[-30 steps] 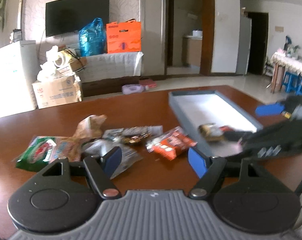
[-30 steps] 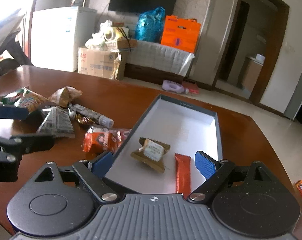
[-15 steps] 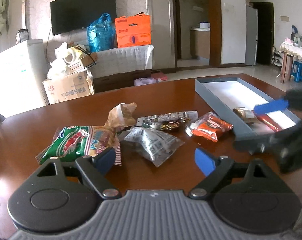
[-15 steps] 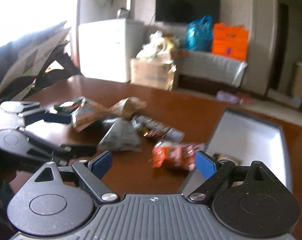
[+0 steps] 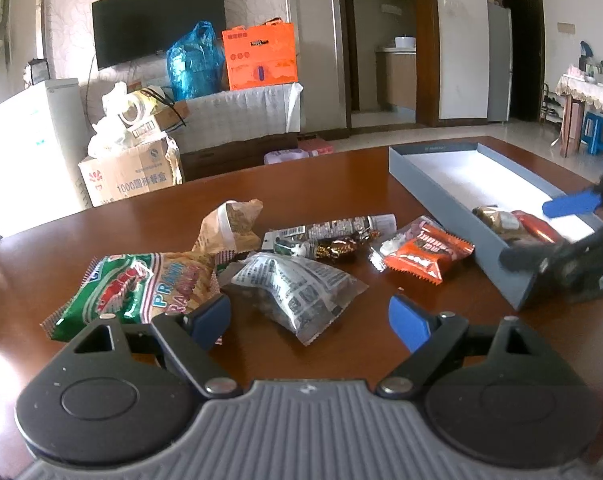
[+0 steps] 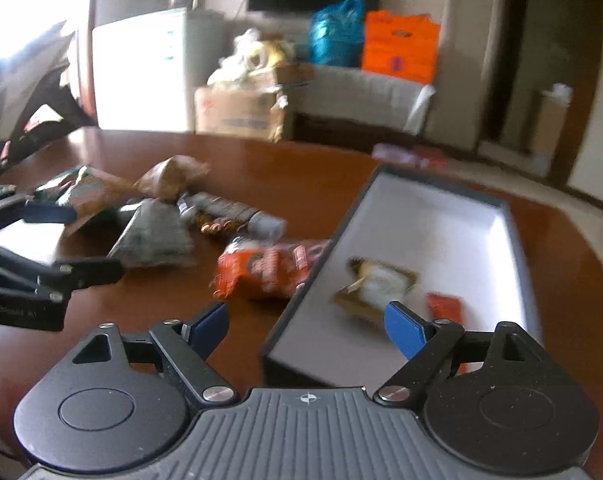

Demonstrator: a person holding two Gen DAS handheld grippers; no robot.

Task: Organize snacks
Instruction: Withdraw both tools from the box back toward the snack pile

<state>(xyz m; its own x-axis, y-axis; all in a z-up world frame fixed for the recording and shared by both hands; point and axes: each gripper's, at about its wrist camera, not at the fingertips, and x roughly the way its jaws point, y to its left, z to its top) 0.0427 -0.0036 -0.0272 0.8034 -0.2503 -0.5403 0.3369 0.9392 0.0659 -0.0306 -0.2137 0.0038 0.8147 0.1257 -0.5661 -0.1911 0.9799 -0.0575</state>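
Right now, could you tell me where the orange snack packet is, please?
Left wrist view: orange packet lies on the table, right of centre, beside the grey box's near wall.

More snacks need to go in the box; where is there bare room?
The far half of the grey box is bare white floor. Its near end is crowded: a brown packet and a red stick lie there. Outside, the orange packet lies beside its left wall.

Right view smearing: orange packet (image 6: 267,270) print unreadable, pile behind it blurring together. Red stick (image 6: 447,312) partly hiding behind right gripper (image 6: 307,326) finger. Left view: right gripper (image 5: 557,232) running off right edge, covering box (image 5: 429,184) near corner. Green bag (image 5: 129,286) corner hiding behind left gripper (image 5: 309,318) finger.
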